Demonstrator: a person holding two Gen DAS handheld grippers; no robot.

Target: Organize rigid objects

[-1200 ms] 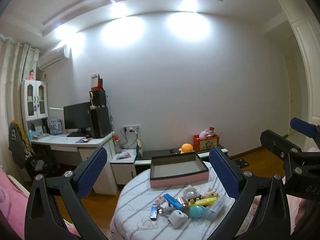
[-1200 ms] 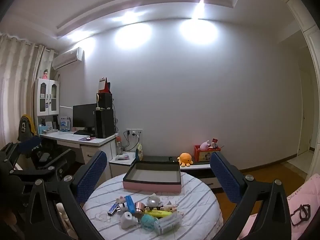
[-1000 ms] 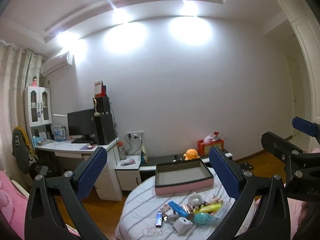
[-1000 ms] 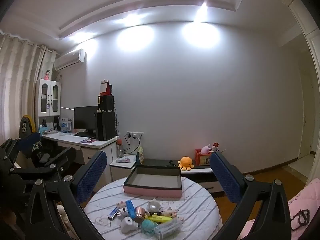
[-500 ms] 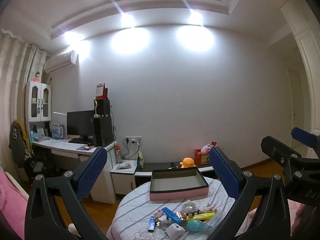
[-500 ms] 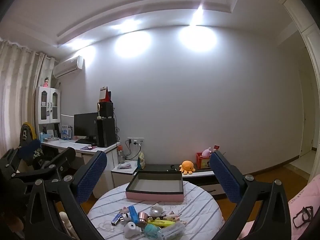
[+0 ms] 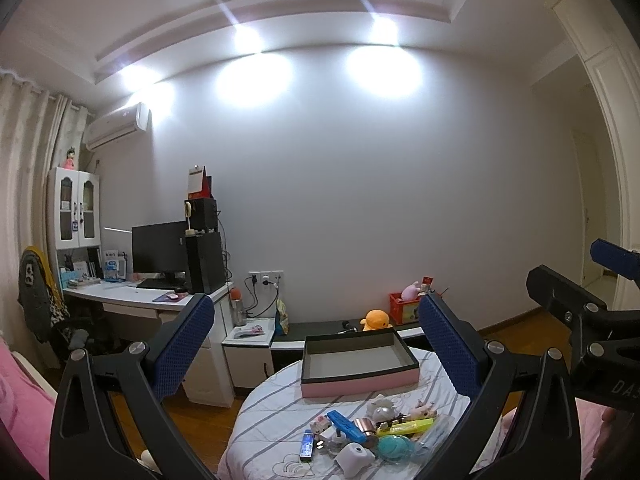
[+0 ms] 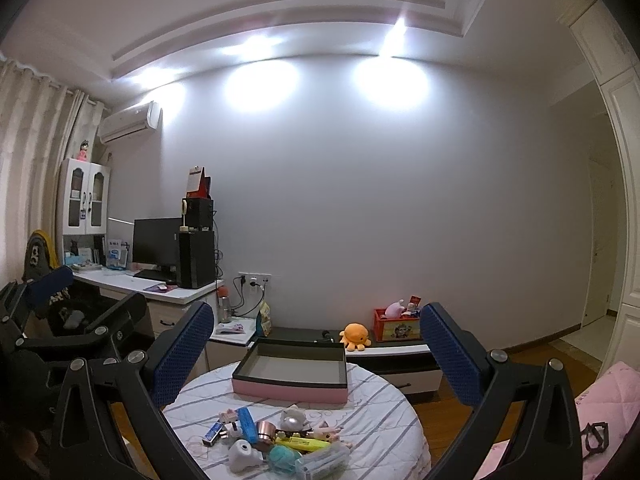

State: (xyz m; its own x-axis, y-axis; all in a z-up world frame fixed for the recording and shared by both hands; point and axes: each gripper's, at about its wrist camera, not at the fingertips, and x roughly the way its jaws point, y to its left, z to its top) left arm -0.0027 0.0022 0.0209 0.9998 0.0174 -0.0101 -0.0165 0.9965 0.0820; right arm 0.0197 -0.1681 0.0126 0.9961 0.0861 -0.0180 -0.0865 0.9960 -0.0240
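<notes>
pink-sided tray (image 7: 360, 385), dark rim, sits empty at the far side of the round striped table (image 7: 264, 420). small items lie clustered at the near edge: blue bar (image 7: 345, 426), yellow highlighter (image 7: 410, 426), teal ball (image 7: 391, 446), white device (image 7: 354, 456), copper cup (image 8: 265, 429). left gripper (image 7: 316, 344) is spread wide, nothing between its blue pads, held above and short of the table. right gripper (image 8: 316, 350) likewise wide apart and empty. orange plush (image 8: 355, 335) on low cabinet behind.
</notes>
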